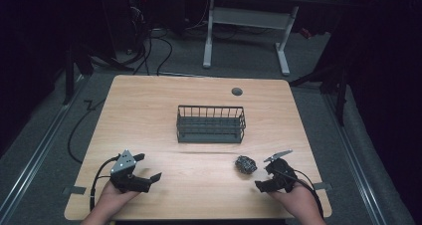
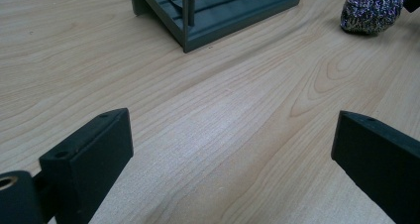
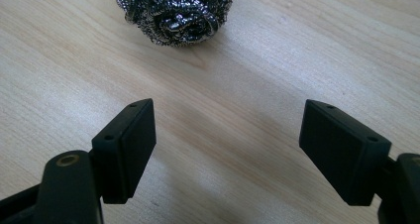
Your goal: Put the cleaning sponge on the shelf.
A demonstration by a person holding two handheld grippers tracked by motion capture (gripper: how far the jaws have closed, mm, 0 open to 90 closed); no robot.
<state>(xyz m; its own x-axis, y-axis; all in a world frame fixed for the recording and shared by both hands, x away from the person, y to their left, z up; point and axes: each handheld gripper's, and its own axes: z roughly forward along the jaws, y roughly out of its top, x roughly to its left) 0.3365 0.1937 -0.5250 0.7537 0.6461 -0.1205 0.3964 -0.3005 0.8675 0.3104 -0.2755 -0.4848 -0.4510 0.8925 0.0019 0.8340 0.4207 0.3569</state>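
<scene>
I have both grippers low over the near half of the wooden table (image 1: 149, 100). My left gripper (image 1: 148, 167) sits toward the near left corner with its jaws spread wide and nothing between them; through the left gripper view I look across bare wood to a corner of the dark wire basket (image 1: 211, 124). My right gripper (image 1: 263, 175) is toward the near right corner, jaws likewise wide apart and empty. The steel wool scourer (image 1: 246, 164) lies on the table just beside the right gripper, apart from its jaws, between it and the basket. The basket stands near the table's middle. A grey round cap (image 1: 237, 91) sits near the far edge. I can read no brand, label or writing anywhere.
</scene>
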